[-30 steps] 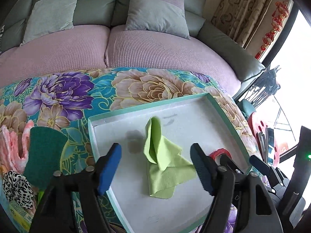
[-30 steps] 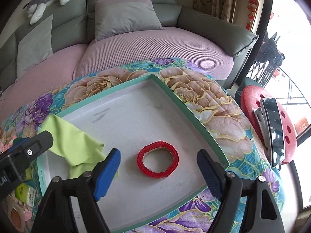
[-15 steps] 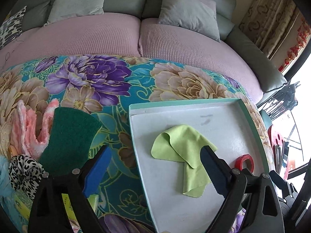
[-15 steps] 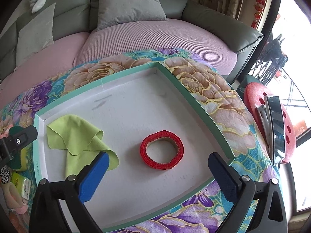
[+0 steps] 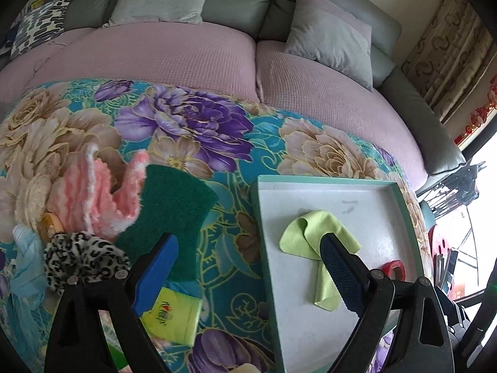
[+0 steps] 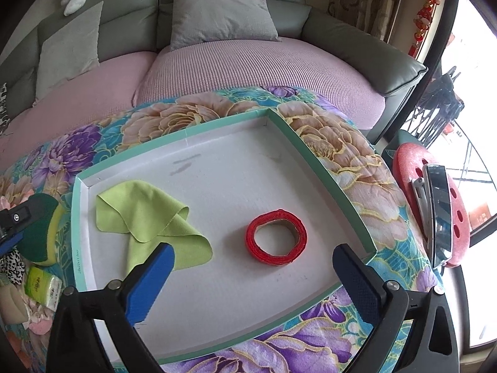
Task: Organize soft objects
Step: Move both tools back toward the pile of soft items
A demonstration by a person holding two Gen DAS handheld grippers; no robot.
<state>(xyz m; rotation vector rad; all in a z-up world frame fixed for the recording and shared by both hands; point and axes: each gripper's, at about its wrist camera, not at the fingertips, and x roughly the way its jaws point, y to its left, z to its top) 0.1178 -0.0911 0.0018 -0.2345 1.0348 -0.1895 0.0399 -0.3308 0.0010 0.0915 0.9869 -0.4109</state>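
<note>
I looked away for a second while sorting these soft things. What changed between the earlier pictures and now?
The left gripper swung off the lime-green cloth toward the dark green scouring pad and pink fluffy cloth, jaws wider, holding nothing. The cloth settled flatter in the white mint-rimmed tray. The right gripper opened wider above the red tape roll. Roll and tray stayed put.

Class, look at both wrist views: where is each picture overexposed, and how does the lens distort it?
Left wrist view: the window at the right edge is blown out to white; the straight-sided tray looks skewed, corners are black. Right wrist view: same glare at the window; the tray's rim bows, and the sofa curves like a barrel.
</note>
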